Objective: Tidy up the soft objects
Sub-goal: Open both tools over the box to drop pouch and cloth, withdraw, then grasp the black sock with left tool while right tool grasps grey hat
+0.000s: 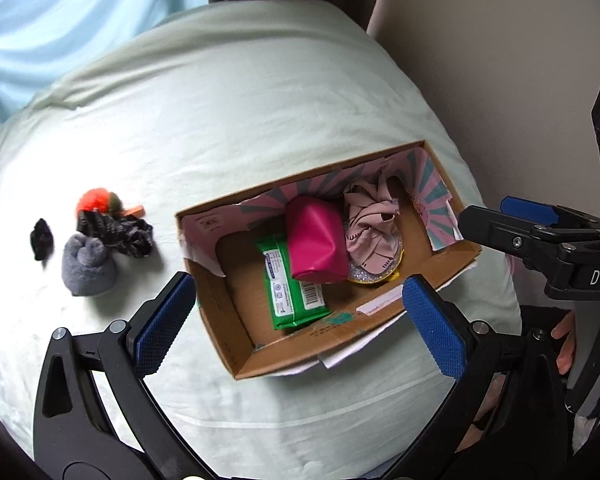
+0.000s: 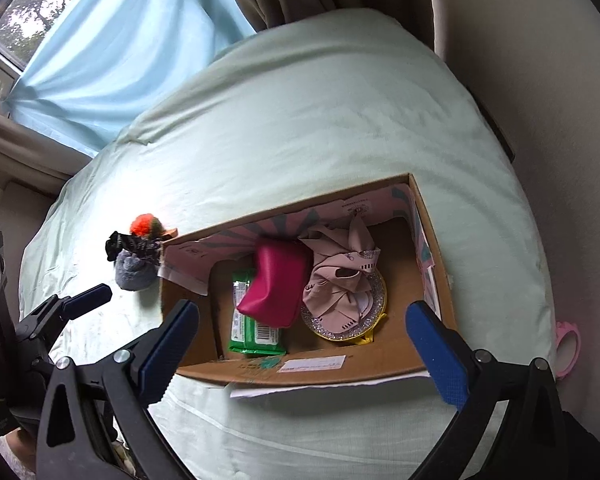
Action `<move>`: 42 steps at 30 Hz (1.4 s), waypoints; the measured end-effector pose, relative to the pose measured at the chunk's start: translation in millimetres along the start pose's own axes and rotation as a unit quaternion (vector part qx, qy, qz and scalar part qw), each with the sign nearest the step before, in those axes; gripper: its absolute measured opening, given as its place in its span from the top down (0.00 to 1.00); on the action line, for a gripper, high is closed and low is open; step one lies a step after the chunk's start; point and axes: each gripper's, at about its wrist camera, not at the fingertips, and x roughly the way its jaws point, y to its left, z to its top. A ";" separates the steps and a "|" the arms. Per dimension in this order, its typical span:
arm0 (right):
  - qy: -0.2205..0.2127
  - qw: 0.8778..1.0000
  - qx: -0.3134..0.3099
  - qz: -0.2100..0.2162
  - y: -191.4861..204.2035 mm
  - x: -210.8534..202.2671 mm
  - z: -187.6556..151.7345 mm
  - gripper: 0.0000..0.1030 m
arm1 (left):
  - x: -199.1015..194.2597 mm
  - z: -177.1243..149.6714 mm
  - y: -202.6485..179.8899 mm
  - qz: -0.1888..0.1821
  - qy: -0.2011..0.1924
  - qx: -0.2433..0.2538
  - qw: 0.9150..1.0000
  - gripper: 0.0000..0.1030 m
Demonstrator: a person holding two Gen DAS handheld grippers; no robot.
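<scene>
An open cardboard box [image 1: 220, 320] [image 2: 380, 368] sits on the pale green bed. Inside lie a magenta pouch [image 1: 316, 242] [image 2: 276, 286], a green wipes pack [image 1: 292, 292] [image 2: 252, 332], a crumpled pink cloth [image 1: 370, 228] [image 2: 340, 276] and a glittery round item [image 2: 348, 330]. Left of the box lie a grey plush [image 1: 86, 266] [image 2: 134, 272], a black scrunchie [image 1: 120, 232] [image 2: 130, 246], an orange pom-pom [image 1: 96, 200] [image 2: 146, 224] and a small black piece [image 1: 41, 239]. My left gripper [image 1: 300, 316] is open and empty above the box's near side. My right gripper [image 2: 300, 348] is open and empty over the box.
The bed [image 1: 240, 100] meets a beige wall [image 1: 500, 60] on the right. Blue and brown curtains [image 2: 132, 40] hang behind. A pink ring-shaped object [image 2: 567, 350] lies at the bed's right edge. The right gripper also shows in the left wrist view [image 1: 512, 220].
</scene>
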 end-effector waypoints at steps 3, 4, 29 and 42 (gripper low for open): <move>-0.017 1.000 -0.008 0.003 10.9 -20.4 -5.3 0.00 | -22.2 -7.6 2.0 0.001 -0.017 -0.008 1.000 0.00; -0.023 1.000 -0.013 0.003 14.6 -26.7 -7.0 0.00 | -30.0 -10.3 3.2 0.003 -0.024 -0.009 1.000 0.00; -0.158 0.975 -0.153 0.012 188.0 -141.6 -70.3 0.00 | -241.0 -128.7 126.7 0.103 -0.173 -0.118 0.972 0.00; -0.181 0.975 -0.132 0.000 290.3 -121.4 -92.0 0.00 | -272.8 -151.0 249.9 0.096 -0.180 -0.114 0.972 0.00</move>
